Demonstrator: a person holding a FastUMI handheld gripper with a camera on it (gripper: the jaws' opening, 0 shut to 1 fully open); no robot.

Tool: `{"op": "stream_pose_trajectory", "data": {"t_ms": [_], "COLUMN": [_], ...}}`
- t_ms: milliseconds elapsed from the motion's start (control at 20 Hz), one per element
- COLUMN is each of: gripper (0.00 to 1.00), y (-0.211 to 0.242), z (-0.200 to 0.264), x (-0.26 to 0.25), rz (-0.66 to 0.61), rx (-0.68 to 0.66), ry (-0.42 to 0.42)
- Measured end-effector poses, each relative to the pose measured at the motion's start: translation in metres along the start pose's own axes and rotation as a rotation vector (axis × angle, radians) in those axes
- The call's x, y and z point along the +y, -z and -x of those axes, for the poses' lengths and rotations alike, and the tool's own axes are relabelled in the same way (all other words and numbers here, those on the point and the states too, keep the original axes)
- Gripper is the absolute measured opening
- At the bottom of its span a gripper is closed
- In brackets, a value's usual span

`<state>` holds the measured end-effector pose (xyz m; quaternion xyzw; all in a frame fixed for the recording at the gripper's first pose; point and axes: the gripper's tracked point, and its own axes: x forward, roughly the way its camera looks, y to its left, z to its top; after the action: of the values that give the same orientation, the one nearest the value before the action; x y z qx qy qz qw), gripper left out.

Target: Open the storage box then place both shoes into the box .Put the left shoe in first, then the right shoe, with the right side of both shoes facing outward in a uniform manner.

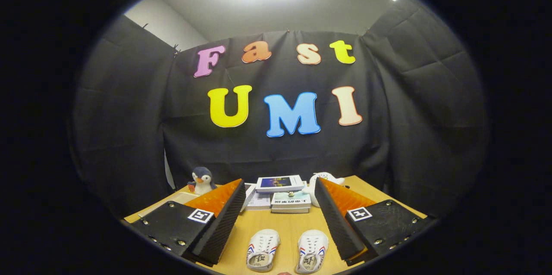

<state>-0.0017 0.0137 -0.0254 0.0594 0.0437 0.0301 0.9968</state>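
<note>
Two small white shoes with red and blue side stripes lie side by side on the wooden table, toes pointing away from me: the left shoe [262, 249] and the right shoe [312, 251]. They sit low between my two fingers. My gripper [278, 188] is open, its black fingers with orange backs spread wide and raised above the table, holding nothing. The left finger [224, 219] and right finger [334, 219] flank the shoes without touching them. I cannot pick out a storage box for certain.
Beyond the fingers, stacks of books [282, 197] lie at the back of the table [286, 223]. A plush penguin [202, 181] stands at the back left and a white rounded object [325, 179] at the back right. Black cloth walls close the booth behind.
</note>
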Motion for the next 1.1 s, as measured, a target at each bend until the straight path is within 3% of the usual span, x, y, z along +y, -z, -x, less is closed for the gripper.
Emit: {"op": "stream_pose_trajectory", "data": {"t_ms": [1100], "gripper": [0.97], "y": [0.153], "z": [-0.001], "x": [0.112], "rz": [-0.701], "rx": [0.539], "ry": [-0.316]}}
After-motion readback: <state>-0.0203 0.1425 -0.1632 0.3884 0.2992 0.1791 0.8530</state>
